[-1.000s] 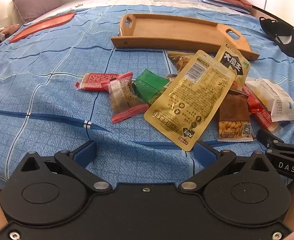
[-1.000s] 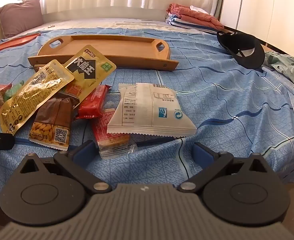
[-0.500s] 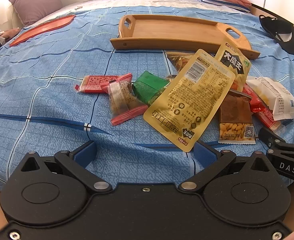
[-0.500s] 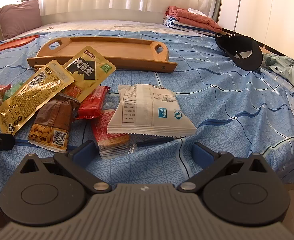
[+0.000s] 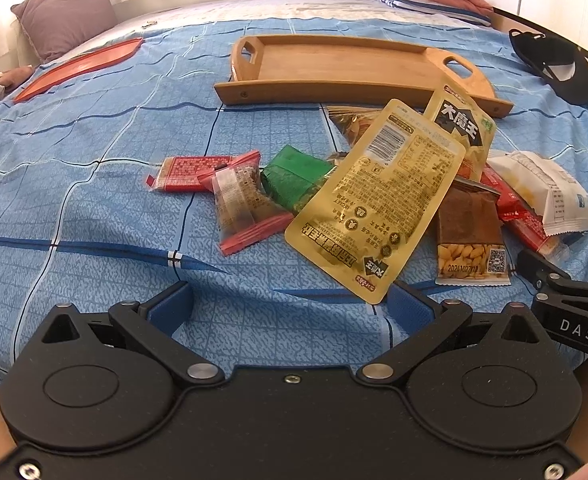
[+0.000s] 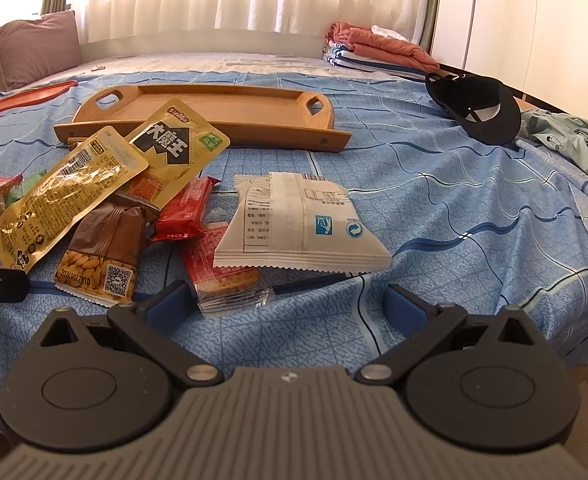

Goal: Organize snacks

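A heap of snack packets lies on the blue bedspread in front of a wooden tray (image 5: 349, 60), which also shows in the right wrist view (image 6: 214, 106). A big yellow pouch (image 5: 377, 200) tops the heap, with a green packet (image 5: 294, 172), a red-ended clear packet (image 5: 242, 204), a brown nut bar (image 5: 469, 236) and a white packet (image 6: 297, 224) around it. My left gripper (image 5: 290, 308) is open and empty, just short of the yellow pouch. My right gripper (image 6: 290, 304) is open and empty, near the white packet and a red cracker packet (image 6: 218, 264).
A black cap (image 6: 477, 108) lies at the right of the bed, with grey-green clothing (image 6: 573, 144) beyond it. A red flat tray (image 5: 82, 68) and a purple pillow (image 5: 66, 16) are at the far left. Folded blankets (image 6: 373, 48) sit at the back.
Both grippers have tilted up slightly, so more of the room's far side shows. The snacks have not moved and both grippers stay open.
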Motion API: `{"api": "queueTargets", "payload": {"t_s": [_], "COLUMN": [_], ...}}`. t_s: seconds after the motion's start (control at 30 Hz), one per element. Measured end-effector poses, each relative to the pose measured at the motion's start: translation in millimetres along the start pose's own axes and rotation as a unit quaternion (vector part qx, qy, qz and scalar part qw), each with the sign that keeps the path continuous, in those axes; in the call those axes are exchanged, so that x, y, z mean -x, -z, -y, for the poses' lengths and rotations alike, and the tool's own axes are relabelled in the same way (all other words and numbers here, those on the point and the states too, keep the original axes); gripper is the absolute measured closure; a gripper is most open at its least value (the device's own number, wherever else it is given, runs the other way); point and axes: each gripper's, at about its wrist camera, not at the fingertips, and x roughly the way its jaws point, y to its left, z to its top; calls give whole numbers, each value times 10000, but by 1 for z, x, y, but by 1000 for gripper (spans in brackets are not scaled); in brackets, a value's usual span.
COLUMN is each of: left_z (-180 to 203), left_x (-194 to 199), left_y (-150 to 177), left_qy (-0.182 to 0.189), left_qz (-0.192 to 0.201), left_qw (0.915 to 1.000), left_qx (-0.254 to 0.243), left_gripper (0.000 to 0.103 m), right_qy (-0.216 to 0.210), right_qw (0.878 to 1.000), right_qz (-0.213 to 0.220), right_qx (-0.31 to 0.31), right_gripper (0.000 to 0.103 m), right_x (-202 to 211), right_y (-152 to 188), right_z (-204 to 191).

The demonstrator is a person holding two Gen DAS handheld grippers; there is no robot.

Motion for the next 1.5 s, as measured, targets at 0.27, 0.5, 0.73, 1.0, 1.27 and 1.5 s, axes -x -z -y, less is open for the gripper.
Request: {"api": "queueTargets", "payload": {"t_s": [0.27,0.5,0.73,1.0,1.27,1.5], "left_z": [1,1,1,-2,-8,9], "left_x": [0,0,0,2,32,36], "left_y": [0,0,0,-2,-4,-22], "left_qy": [0,1,-3,28,252,796], "left_qz": [-4,2,9,52,664,1099], "left_qw": [10000,10000,10000,10000,9975,9900], "left_qx": [-1,1,10,73,69,-397], "left_gripper": [0,0,0,0,12,26], "right_qy": [-17,-25,-32,-198,-358,-186], "right_qw": [10000,10000,10000,9998,9972,9968], "right_qz": [-24,-13,-58,22,562,624], "right_qx": [-13,-32,-37,-35,-325,-456], "right_gripper": [0,0,0,0,0,0], "right_x": [-2,-1,-2,0,36,15], "right_y": [-1,0,-1,0,0,-28], "right_z": [1,1,1,7,19,36]}}
